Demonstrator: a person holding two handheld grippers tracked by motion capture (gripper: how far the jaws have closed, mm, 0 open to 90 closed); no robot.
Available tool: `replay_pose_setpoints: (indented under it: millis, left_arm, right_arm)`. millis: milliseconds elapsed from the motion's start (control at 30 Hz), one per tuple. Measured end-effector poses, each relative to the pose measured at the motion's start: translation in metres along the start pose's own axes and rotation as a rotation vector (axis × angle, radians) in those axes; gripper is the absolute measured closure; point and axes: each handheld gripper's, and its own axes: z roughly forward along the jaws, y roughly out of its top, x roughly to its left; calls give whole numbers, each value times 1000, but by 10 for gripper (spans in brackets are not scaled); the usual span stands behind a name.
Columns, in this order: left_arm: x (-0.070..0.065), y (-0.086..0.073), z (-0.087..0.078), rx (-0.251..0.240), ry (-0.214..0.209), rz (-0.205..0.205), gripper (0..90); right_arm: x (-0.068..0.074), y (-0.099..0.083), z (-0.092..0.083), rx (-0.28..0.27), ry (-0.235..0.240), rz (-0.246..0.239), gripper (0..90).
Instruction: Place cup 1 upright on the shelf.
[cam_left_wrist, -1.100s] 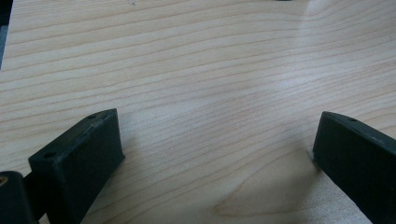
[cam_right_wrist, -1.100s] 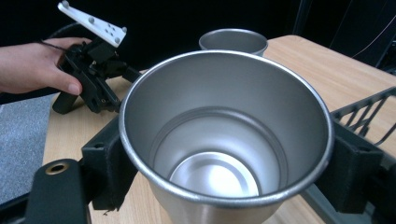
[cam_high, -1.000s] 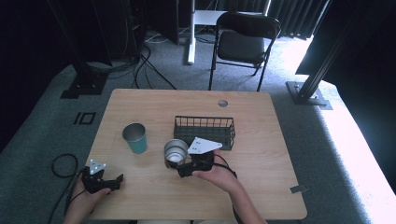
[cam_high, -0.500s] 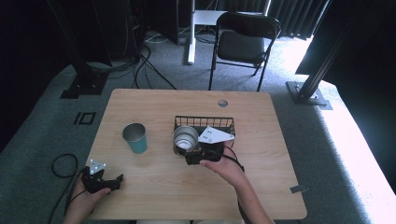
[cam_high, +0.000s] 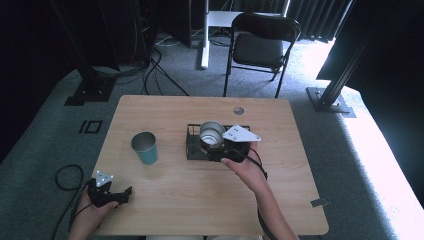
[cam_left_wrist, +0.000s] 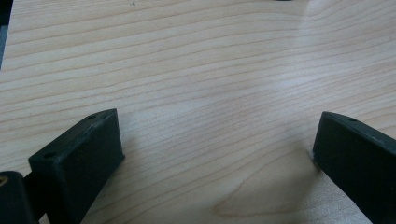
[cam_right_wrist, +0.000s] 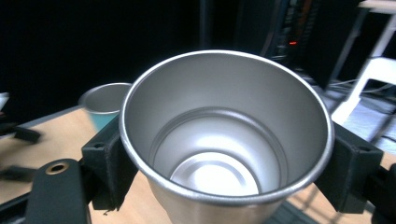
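The steel cup (cam_right_wrist: 224, 140), light, stiff and slippery, sat clamped by its sides in the right gripper (cam_high: 220, 148) above the wire basket (cam_high: 192, 145); the left gripper (cam_high: 107, 192) rested agape at the desk's near-left corner.

A light wooden table (cam_high: 165, 197) with rounded corners stands on grey carpet. A round cable hole (cam_high: 238, 110) sits near its far edge, right of centre. 1 teal cup (cam_high: 144, 147) stands upright left of centre, open end up. A black wire basket (cam_high: 192, 145) rests on the top near the middle, well apart from the cup. At the near left corner the left gripper (cam_high: 109, 192) lies on the wood (jaws spread wide over bare grain).
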Motion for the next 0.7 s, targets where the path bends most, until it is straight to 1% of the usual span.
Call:
replay_pose_setpoints:
  millis: [33, 167, 267, 333, 367, 467, 500, 533, 567, 633, 700]
  left_arm:
    - [0, 0, 0, -1, 0, 0, 22]
    - [0, 0, 0, -1, 0, 0, 22]
    - [0, 0, 0, -1, 0, 0, 22]
    - [0, 0, 0, -1, 1, 0, 22]
    - [0, 0, 0, -1, 0, 0, 22]
    - [0, 0, 0, -1, 0, -1, 22]
    - [0, 0, 0, -1, 0, -1, 22]
    - [0, 0, 0, -1, 0, -1, 22]
    - [0, 0, 0, -1, 0, -1, 22]
    - [0, 0, 0, -1, 0, -1, 22]
    - [0, 0, 0, -1, 0, -1, 22]
  right_arm:
    - [-1, 0, 1, 6, -16, -8, 182]
    - [-7, 1, 2, -4, -72, 12, 182]
    - [-12, 0, 3, -8, -108, 47, 181]
    - [-15, -1, 5, -5, -150, 75, 181]
    - [-17, -1, 5, -5, -163, 83, 181]
    - [-22, -3, 6, 3, -223, 96, 182]
    - [-24, -4, 6, 4, -238, 101, 181]
    - [-24, -4, 6, 4, -238, 101, 181]
    - [-29, -5, 7, 8, -271, 109, 181]
    - [-33, -6, 7, 10, -299, 119, 181]
    - [-36, -7, 8, 8, -315, 125, 181]
